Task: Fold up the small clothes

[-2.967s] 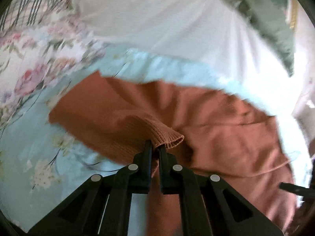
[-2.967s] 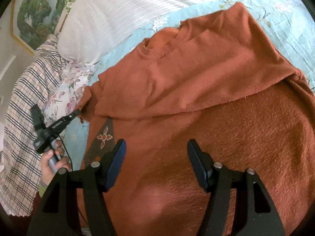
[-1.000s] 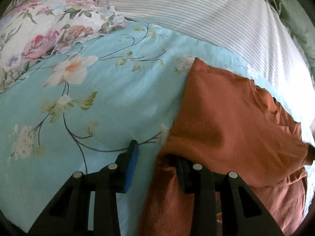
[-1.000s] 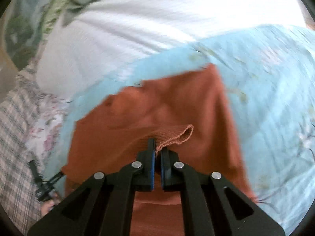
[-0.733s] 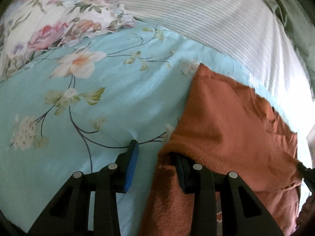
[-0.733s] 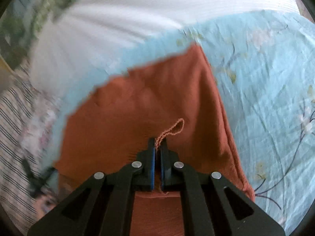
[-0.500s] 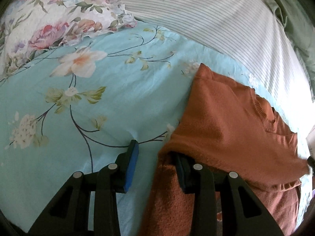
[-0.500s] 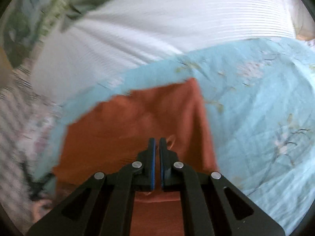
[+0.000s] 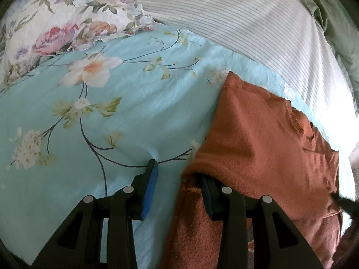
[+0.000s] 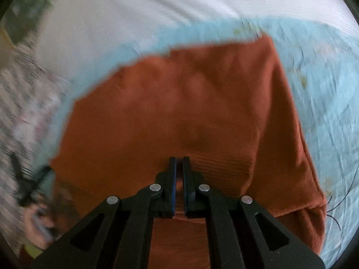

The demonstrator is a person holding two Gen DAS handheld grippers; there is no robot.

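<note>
A rust-orange sweater (image 9: 258,139) lies on the light blue floral bedsheet (image 9: 112,112), its sleeves folded in over the body. My left gripper (image 9: 179,174) is open at the sweater's left edge: one blue-padded finger rests on the sheet, the other is tucked under the folded sleeve. In the right wrist view the sweater (image 10: 179,103) fills the middle. My right gripper (image 10: 178,163) is almost shut with a thin gap; the ribbed cuff (image 10: 222,168) lies just right of it, and I cannot tell whether cloth is pinched.
A white striped pillow (image 9: 246,22) lies beyond the sweater, and a floral pillow (image 9: 56,29) sits at the far left. Green fabric (image 9: 332,18) is at the far right. The person's other hand and gripper (image 10: 31,192) show at the left of the right wrist view.
My right gripper carried the cuff across the sweater and lowered it; the cuff now lies flat beside the fingers. My left gripper let go of the other sleeve and opened, then held still.
</note>
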